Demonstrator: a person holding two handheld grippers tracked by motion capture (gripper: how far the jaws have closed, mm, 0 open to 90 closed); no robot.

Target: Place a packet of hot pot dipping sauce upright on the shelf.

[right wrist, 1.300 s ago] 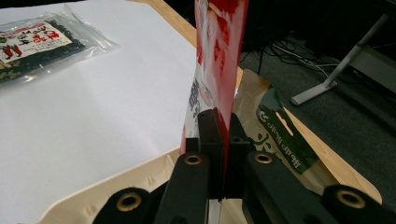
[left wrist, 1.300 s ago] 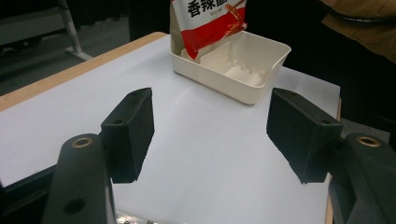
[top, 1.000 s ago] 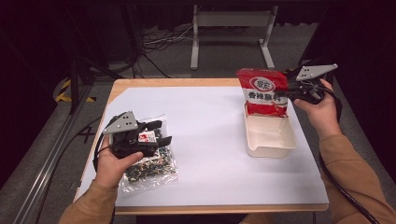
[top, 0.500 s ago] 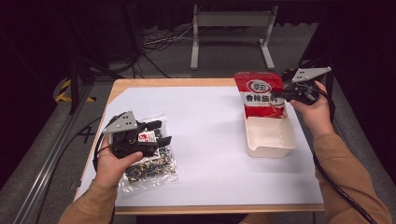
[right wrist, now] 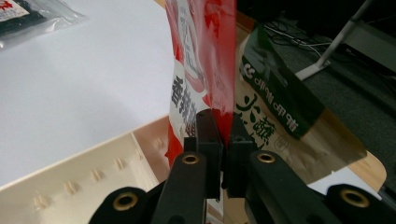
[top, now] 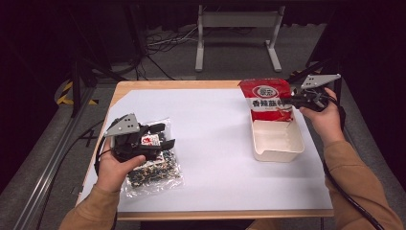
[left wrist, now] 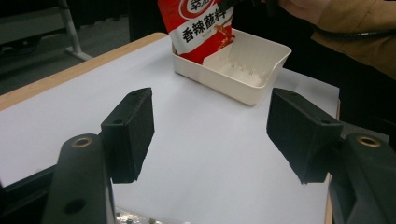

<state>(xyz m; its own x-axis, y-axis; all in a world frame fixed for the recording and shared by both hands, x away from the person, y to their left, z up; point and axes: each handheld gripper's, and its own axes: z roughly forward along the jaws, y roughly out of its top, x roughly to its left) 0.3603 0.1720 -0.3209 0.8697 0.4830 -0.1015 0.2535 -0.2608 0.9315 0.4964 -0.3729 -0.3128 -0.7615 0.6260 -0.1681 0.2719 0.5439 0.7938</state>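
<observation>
right tongs [top: 293, 100]: clamped on right edge of red pouch [top: 266, 99], upper right of high view.
pouch: upright, bottom end inside far end of white tray [top: 278, 149].
left tongs [top: 160, 136]: jaws wide apart, over clear snack bag [top: 152, 168], lower left.
risk: thin edge grip may slip; pouch could tip outside tray onto counter [top: 215, 139].
risk 2: dragging the pouch could shift the tray.

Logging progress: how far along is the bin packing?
Nothing lies flat in the cream bin yet. In hand: the right gripper pinches the red seasoning pouch, standing in the bin's far end. Left: the clear snack bag on the table under the open left gripper.
</observation>
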